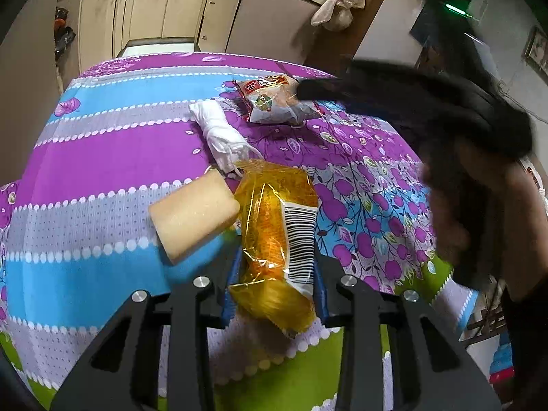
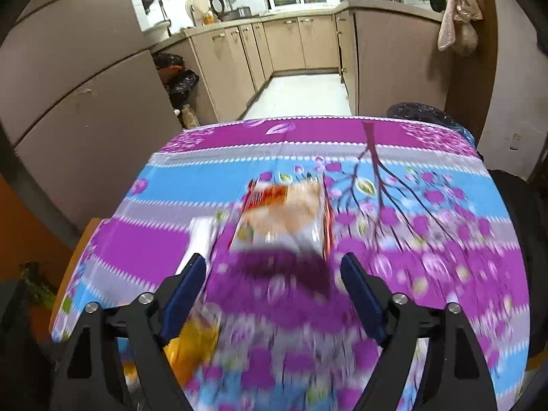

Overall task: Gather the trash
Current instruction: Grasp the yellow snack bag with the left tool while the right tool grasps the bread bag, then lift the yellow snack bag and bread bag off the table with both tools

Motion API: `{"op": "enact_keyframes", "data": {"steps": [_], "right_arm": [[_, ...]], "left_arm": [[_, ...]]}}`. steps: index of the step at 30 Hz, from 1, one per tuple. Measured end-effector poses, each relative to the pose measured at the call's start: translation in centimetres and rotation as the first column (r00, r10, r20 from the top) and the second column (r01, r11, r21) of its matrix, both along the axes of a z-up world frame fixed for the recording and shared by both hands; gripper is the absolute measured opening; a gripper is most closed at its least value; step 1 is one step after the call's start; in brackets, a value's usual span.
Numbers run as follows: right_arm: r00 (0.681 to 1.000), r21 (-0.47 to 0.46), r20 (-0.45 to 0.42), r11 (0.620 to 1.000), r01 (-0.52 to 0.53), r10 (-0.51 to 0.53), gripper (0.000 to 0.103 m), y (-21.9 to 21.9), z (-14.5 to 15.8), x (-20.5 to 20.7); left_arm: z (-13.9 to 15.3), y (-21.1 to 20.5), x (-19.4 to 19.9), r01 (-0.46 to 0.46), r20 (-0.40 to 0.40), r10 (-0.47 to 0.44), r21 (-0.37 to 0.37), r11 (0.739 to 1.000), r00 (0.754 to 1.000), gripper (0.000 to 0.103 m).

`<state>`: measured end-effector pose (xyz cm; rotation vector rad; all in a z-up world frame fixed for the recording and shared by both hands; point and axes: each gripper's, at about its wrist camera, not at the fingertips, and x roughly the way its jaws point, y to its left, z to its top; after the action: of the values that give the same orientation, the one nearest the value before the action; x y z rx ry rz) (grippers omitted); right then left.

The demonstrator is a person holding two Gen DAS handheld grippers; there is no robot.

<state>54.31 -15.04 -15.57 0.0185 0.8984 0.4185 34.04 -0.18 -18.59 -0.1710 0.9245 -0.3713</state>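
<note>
Two grippers are seen over a table covered by a floral cloth [image 1: 102, 157] in purple, blue and grey stripes.

Left gripper [image 1: 274, 284]: a yellow snack wrapper [image 1: 277, 226] with a barcode panel is lodged between its blue-padded fingers [image 1: 233, 284]. The pads are seen close against the wrapper's sides on both flanks; firm contact cannot be confirmed from the left wrist view, so whether the wrapper is actually clamped cannot be told. The wrapper's far end extends forward over the cloth.

A beige block [image 1: 191, 215], sponge-like, is noted lying on the cloth just left of the wrapper, touching or nearly touching it. A crumpled white plastic bag [image 1: 219, 130] lies beyond the block. A red-and-white snack packet [image 1: 274, 102] rests farther back, near the table's far right part.

Right gripper [image 2: 274, 274]: the jaws are spread wide, nothing is held between them. The red-and-white snack packet is seen ahead of the fingertips, apart from both pads, on the cloth. The right wrist view is heavily motion-blurred. In the left wrist view the right gripper is recorded as a dark blurred shape, its tip just over the packet's right edge, with a blurred hand [image 1: 479, 205] behind it.

Kitchen cabinets [image 2: 291, 41] are noted in the background.
</note>
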Motion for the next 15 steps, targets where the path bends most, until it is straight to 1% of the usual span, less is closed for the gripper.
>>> {"op": "enact_keyframes", "data": {"steps": [2, 5, 10, 14, 15], "right_arm": [[1.000, -0.029, -0.011, 1.000, 0.005, -0.005, 0.088, 1.4, -0.5, 1.9], [0.999, -0.096, -0.026, 0.995, 0.028, -0.031, 0.090, 3.1, -1.3, 4.4], [0.994, -0.189, -0.077, 0.980, 0.056, -0.071, 0.090, 4.5, -3.8, 7.1], [0.991, -0.184, -0.096, 0.980, 0.073, -0.091, 0.063, 4.1, -4.5, 7.4], [0.991, -0.175, -0.093, 0.982, 0.074, -0.091, 0.061, 3.8, -4.3, 7.2]], "left_arm": [[0.0, 0.0, 0.0, 0.001, 0.001, -0.001, -0.003, 1.000, 1.000, 0.032], [-0.1, 0.2, 0.2, -0.004, -0.004, 0.003, -0.023, 1.000, 1.000, 0.033], [-0.3, 0.4, 0.4, -0.009, -0.003, 0.009, -0.033, 0.999, 1.000, 0.033], [-0.5, 0.7, 0.2, -0.017, 0.005, 0.017, -0.027, 0.999, 1.000, 0.033], [-0.5, 0.7, 0.1, -0.020, 0.008, 0.020, -0.023, 1.000, 1.000, 0.033]]}}
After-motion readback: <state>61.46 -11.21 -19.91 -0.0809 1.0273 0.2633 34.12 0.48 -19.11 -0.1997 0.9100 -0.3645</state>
